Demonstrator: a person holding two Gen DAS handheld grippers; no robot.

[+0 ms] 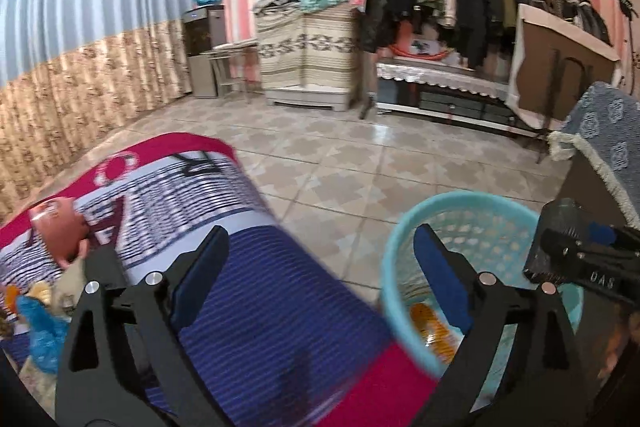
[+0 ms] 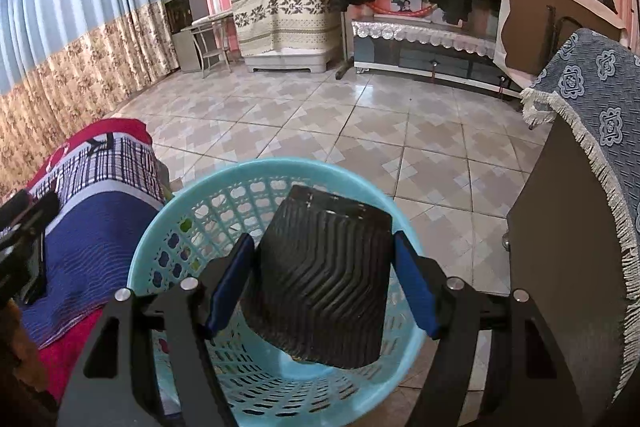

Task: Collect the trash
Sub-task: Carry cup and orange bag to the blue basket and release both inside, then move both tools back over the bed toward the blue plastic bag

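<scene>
A: Turquoise plastic, latticed all round: that's the waste basket (image 2: pixel 280 359), standing on the tiled floor (image 2: pixel 360 131) just beside the striped bedspread (image 1: pixel 248 267).

B: And the trash itself?

A: The right gripper (image 2: pixel 324 291) is clamped on a black ribbed cup (image 2: pixel 324 283), a blue pad pressing each side. The cup is tilted, its long axis running away from the camera and slightly up, directly over the basket's mouth. My guess is that letting go is all the next move needs, since the basket lies straight below.

B: The left one?

A: The left gripper (image 1: pixel 320 279) stands wide apart with nothing between its pads, half over the bedspread, half over the basket rim (image 1: pixel 400 239). An orange scrap (image 1: pixel 430 327) lies at the basket's bottom, partly behind the right-hand finger.

B: Which hand is nearer the basket?

A: The right, clearly; it is centred over it.

B: Anything hard to read?

A: A pinkish cup-like item (image 1: pixel 60 231) and a blue furry thing (image 1: pixel 40 331) on the bed are blurred and cut off at the left edge. I cannot tell whether they count as trash.
</scene>
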